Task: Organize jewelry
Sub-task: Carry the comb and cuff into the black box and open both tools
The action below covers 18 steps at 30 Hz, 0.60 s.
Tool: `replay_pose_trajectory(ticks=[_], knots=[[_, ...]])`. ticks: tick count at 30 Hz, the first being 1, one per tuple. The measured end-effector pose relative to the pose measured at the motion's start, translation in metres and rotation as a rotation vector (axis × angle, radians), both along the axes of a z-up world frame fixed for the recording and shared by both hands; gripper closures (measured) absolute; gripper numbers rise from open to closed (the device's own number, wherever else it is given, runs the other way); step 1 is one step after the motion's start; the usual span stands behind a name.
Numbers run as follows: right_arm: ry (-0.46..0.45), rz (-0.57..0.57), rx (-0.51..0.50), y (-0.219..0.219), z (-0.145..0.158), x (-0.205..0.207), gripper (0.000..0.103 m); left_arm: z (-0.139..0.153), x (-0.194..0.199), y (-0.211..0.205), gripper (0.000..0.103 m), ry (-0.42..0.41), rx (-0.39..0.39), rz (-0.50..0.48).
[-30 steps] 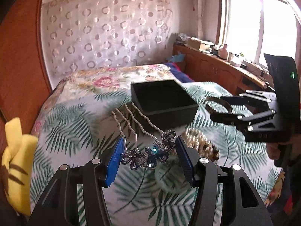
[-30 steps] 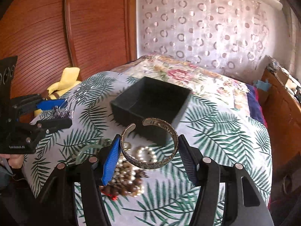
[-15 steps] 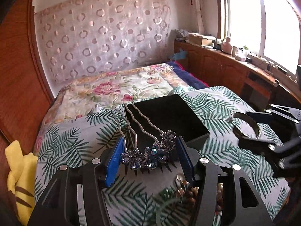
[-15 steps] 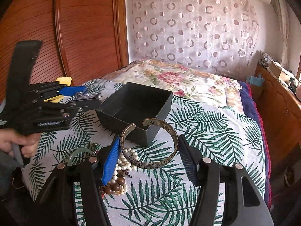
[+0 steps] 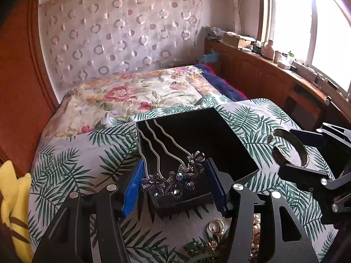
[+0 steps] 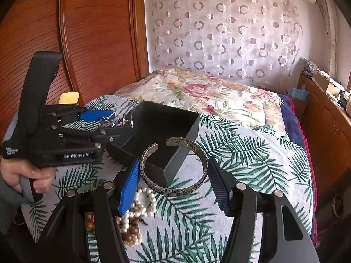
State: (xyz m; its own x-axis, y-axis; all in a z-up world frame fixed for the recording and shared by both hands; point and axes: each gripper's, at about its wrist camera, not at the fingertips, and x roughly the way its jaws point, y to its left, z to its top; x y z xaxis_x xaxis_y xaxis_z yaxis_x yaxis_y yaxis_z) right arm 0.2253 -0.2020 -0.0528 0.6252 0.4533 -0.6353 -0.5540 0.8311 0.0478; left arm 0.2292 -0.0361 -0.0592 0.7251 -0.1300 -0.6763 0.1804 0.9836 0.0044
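My left gripper [image 5: 174,184] is shut on a purple jewelled hair comb [image 5: 173,180], its silver prongs reaching over the open black box [image 5: 219,135]. The comb hangs above the box's near corner. My right gripper [image 6: 173,180] is shut on an engraved silver cuff bracelet [image 6: 175,188], held just above and in front of the box's [image 6: 184,146] near corner. The left gripper [image 6: 109,122] shows at the left of the right wrist view; the right gripper [image 5: 291,157] with the cuff [image 5: 294,144] shows at the right of the left wrist view.
A pile of pearl and wooden bead strands [image 6: 133,214] lies on the palm-leaf cloth [image 6: 252,153] below the right gripper. Rings and a green piece [image 5: 210,239] lie below the left gripper. A yellow cloth [image 5: 13,201] is at the left edge.
Both grippers have moved forward over the jewelry pile toward the black box. The comb now hangs over the box's near corner and the cuff sits closer to the box.
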Motion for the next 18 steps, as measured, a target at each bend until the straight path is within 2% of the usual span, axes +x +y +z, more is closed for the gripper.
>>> replay_pose_trajectory(ticks=[4, 10, 12, 18], knots=[[0.002, 0.001, -0.010, 0.006, -0.003, 0.008, 0.040, 0.001, -0.002, -0.002, 0.038, -0.020, 0.002, -0.012], [0.006, 0.000, -0.015, 0.009, -0.004, 0.015, 0.040, 0.012, -0.017, 0.009, 0.037, -0.058, -0.031, 0.000], [0.004, 0.005, -0.016, 0.012, -0.006, 0.016, 0.040, 0.013, -0.026, 0.017, 0.025, -0.078, -0.044, 0.012], [0.006, 0.021, -0.027, 0.032, -0.009, 0.021, 0.040, 0.000, -0.061, 0.040, 0.024, -0.084, -0.060, 0.055]])
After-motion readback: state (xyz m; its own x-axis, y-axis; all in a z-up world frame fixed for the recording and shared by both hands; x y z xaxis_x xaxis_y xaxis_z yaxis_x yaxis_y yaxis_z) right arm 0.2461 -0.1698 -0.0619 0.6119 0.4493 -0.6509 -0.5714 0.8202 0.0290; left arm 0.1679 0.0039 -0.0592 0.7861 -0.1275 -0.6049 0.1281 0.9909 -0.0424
